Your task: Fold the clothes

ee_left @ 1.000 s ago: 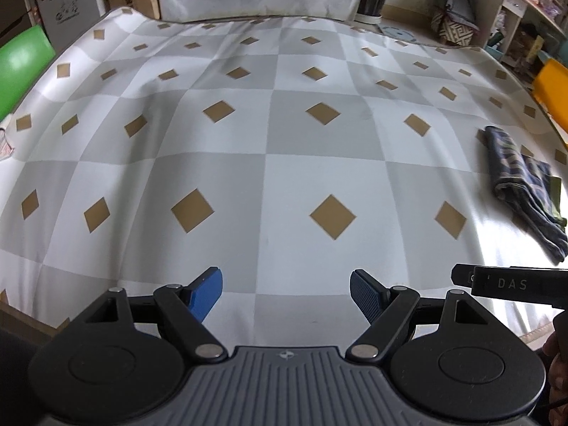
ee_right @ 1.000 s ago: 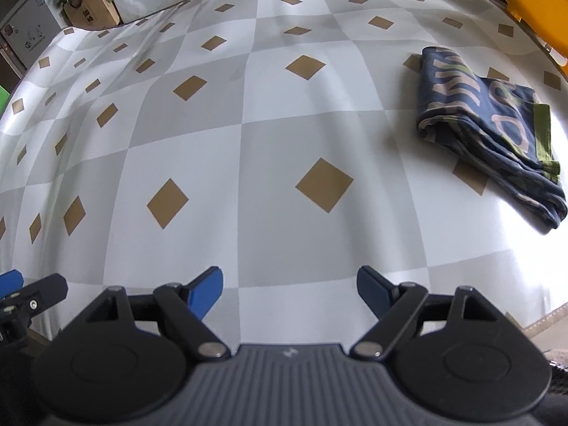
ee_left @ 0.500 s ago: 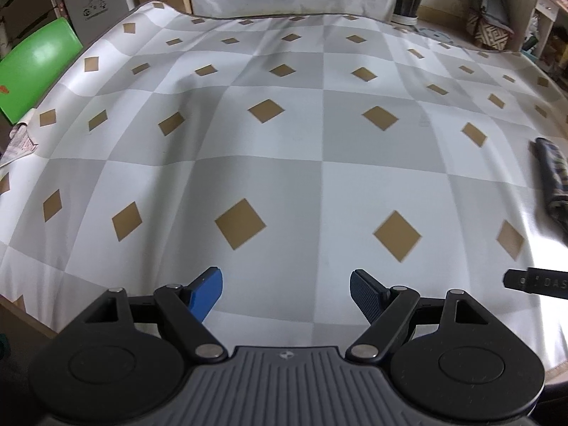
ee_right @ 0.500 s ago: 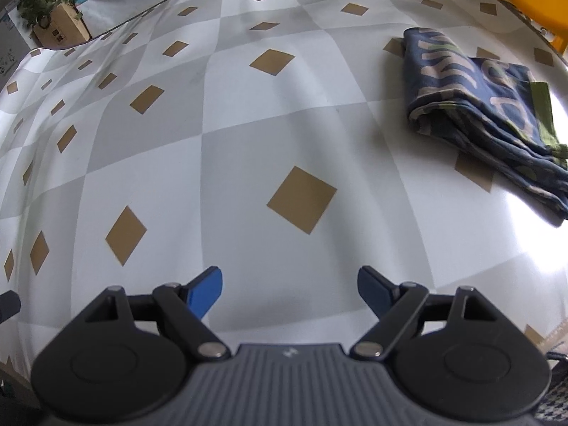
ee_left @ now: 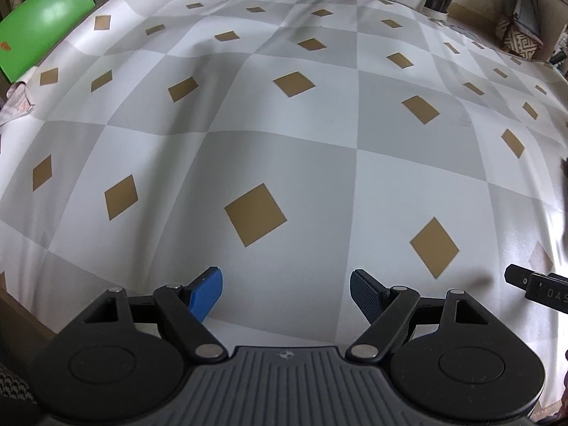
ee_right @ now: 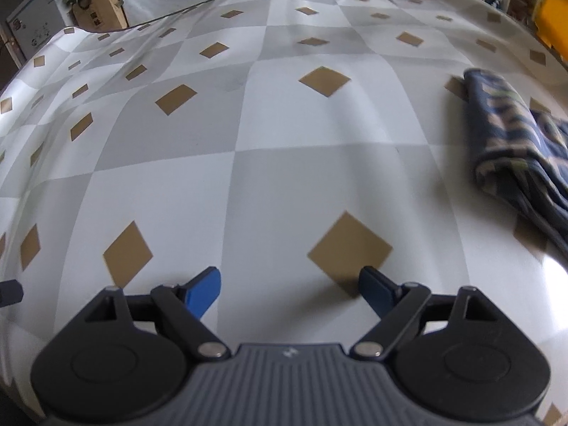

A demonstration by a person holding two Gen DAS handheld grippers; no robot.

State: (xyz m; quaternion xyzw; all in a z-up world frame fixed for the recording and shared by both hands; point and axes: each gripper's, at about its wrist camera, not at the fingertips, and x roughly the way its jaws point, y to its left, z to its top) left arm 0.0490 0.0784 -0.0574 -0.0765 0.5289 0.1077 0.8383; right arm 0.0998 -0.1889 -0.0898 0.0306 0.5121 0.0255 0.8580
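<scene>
Both grippers, left (ee_left: 285,293) and right (ee_right: 289,293), stood wide, empty. Garment (ee_right: 514,145) at right edge risked unfolding if snagged.

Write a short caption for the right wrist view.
Open right gripper above a checked tablecloth, a folded navy garment lying off to its right.

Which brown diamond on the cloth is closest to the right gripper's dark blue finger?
The big brown diamond just ahead of that dark blue finger of the right gripper. It nearly reaches the fingertip; the other diamonds on the tablecloth lie farther off.
</scene>
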